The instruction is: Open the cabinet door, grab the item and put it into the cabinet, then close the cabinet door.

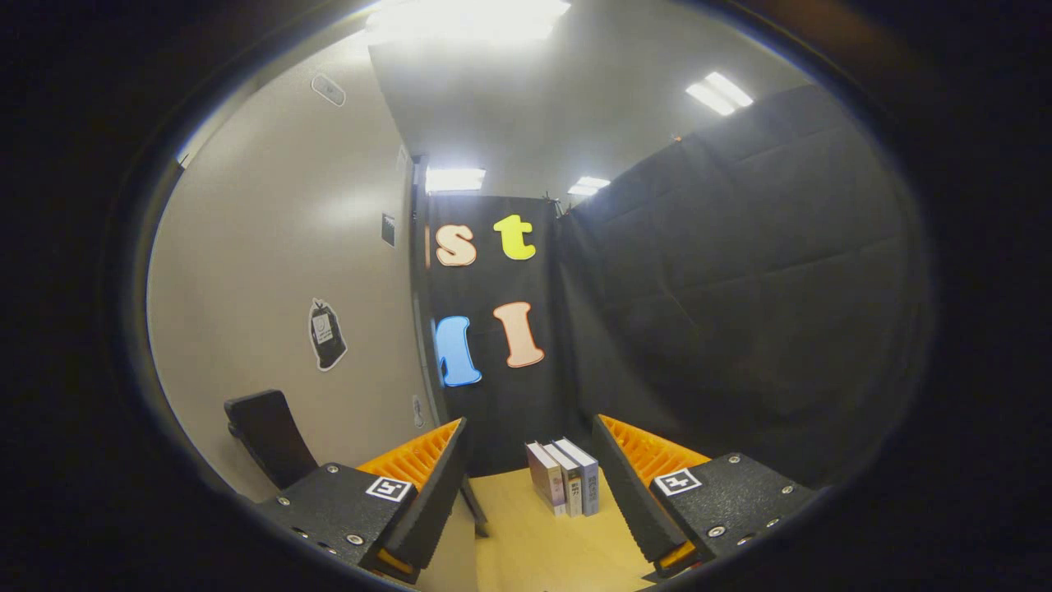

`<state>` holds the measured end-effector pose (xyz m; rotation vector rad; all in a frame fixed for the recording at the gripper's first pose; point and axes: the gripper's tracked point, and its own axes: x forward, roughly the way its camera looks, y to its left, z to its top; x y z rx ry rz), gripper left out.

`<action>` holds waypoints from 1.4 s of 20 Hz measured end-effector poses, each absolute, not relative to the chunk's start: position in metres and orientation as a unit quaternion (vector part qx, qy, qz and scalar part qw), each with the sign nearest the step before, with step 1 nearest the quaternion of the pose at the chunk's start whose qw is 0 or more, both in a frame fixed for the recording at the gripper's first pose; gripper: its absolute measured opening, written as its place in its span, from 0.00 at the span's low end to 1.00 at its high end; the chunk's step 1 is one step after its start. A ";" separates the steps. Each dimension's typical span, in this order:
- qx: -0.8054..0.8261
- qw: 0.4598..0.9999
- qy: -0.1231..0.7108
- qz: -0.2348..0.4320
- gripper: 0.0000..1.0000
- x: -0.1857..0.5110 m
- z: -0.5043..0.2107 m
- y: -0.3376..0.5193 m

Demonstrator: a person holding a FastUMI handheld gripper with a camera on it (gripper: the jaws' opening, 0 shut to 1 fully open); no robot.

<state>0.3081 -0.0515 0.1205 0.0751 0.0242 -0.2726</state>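
- The tool (530, 485) is held high and tilted upward, its two fingers spread wide with nothing between them.
- Beyond the fingertips, framed in the gap between them, three small upright boxes in white, grey and blue-grey card (564, 477) stand side by side, touching, on the pale wooden desk (526, 543). One of these is probably the item to be stored, though which one I cannot tell.
- No cabinet or its door can be made out from here, so the task appears to be at its very start: the door-opening step is not yet under way.
- The next move, as I judge it, calls for lowering and turning the tool to find the cabinet handle, keeping the fingers apart until they straddle it.
- A dark padded chair back (267, 436) sits beside the left finger, against a plain beige wall (271, 247) that carries a few small stickers.
- Black cloth hangs straight ahead and along the right side, closing the booth.
- Bright ceiling light panels (719, 92) glare overhead; the desk surface looks smooth and bare around the boxes.
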 end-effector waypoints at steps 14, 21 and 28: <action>0.021 0.998 0.017 -0.051 0.91 0.347 0.116 0.040; 0.031 0.999 0.019 0.010 0.91 0.375 0.114 0.102; 0.013 0.997 0.027 0.075 0.93 0.401 0.103 0.175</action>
